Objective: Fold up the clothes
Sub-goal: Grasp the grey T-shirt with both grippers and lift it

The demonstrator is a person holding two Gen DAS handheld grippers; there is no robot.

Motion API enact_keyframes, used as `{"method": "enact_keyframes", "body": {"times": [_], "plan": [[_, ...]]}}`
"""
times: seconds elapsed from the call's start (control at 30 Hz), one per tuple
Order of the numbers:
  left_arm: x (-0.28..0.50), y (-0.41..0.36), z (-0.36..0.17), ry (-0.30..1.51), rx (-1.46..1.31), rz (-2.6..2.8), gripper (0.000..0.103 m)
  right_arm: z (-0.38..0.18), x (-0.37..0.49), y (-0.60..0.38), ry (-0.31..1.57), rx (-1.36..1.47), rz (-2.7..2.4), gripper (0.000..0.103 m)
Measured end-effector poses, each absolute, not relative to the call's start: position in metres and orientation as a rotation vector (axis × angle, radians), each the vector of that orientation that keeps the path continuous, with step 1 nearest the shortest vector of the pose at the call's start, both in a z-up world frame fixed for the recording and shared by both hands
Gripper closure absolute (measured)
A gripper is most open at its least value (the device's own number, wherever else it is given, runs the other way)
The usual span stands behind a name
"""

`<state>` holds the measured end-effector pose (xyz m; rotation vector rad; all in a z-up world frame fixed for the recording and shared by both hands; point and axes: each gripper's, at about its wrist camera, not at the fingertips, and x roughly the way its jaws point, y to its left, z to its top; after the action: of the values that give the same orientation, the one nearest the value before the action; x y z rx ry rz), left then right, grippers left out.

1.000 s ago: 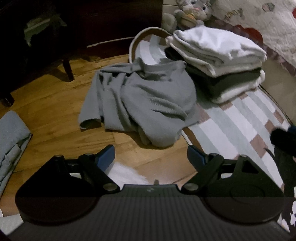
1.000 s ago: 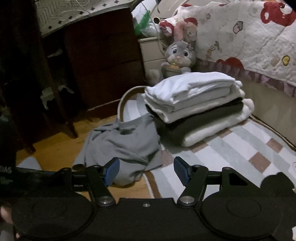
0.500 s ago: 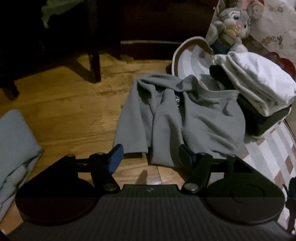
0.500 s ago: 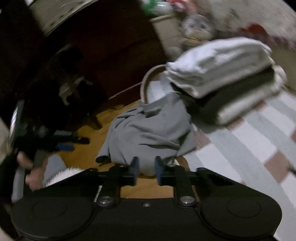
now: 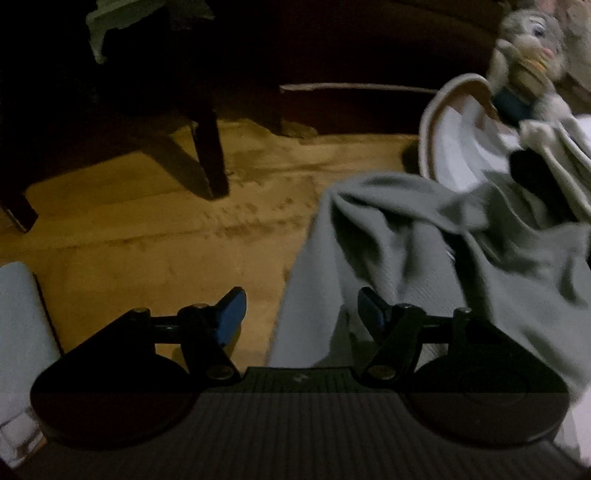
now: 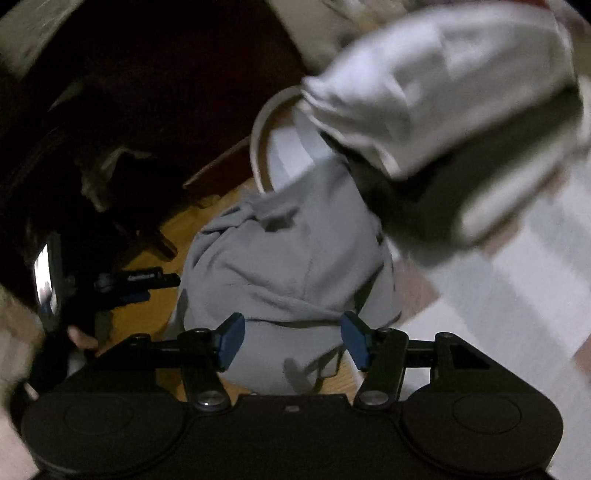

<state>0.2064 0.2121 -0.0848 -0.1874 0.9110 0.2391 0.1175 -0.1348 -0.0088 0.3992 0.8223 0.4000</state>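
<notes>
Both tools gape, holding nothing: left tool (image 5: 298,312), right tool (image 6: 292,336). Just ahead the grey top (image 6: 288,266) lies rumpled, half on floor (image 5: 147,240), half on rug (image 6: 517,314), touching the folded stack (image 6: 443,96). We'd pinch edge seams, not bunched folds.

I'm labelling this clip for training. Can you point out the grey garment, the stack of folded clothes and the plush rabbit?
grey garment (image 6: 288,269): right wrist view, on its crumpled middle.
stack of folded clothes (image 6: 443,85): right wrist view, on the white top layer.
plush rabbit (image 5: 528,33): left wrist view, on its head.
</notes>
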Motion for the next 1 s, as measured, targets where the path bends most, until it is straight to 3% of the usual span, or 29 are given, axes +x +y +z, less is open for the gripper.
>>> {"method": "enact_keyframes", "body": {"times": [0.13,0.4,0.57,0.63,0.7,0.73,0.77,0.8,0.83,1.0], "plan": [[0.221,0.226,-0.094,0.970,-0.235,0.193,0.036,-0.026,0.153,-0.145,0.926,0.535,0.389,0.039],[0.248,0.221,-0.110,1.043,-0.193,0.136,0.037,-0.042,0.202,-0.101,0.867,0.335,0.346,0.040],[0.256,0.223,-0.120,1.004,-0.270,0.171,0.029,-0.064,0.215,-0.085,0.839,0.163,0.155,0.022],[0.263,0.219,-0.128,1.030,-0.266,0.175,0.026,-0.078,0.221,-0.088,0.852,0.238,0.182,0.022],[0.269,0.215,-0.134,1.049,-0.248,0.177,0.024,-0.093,0.224,-0.098,0.912,0.409,0.232,0.030],[0.269,0.212,-0.135,1.047,-0.229,0.179,0.026,-0.099,0.224,-0.103,0.933,0.491,0.263,0.055],[0.268,0.208,-0.133,1.041,-0.203,0.169,0.053,-0.100,0.220,-0.107,0.928,0.551,0.302,0.081],[0.267,0.203,-0.131,1.033,-0.172,0.152,0.094,-0.097,0.213,-0.110,0.907,0.574,0.328,0.087],[0.263,0.199,-0.126,1.017,-0.146,0.144,0.099,-0.091,0.205,-0.112,0.867,0.559,0.345,0.087],[0.226,0.169,-0.080,0.782,0.006,0.164,0.100,-0.030,0.143,-0.131,0.662,0.455,0.374,0.090]]}}
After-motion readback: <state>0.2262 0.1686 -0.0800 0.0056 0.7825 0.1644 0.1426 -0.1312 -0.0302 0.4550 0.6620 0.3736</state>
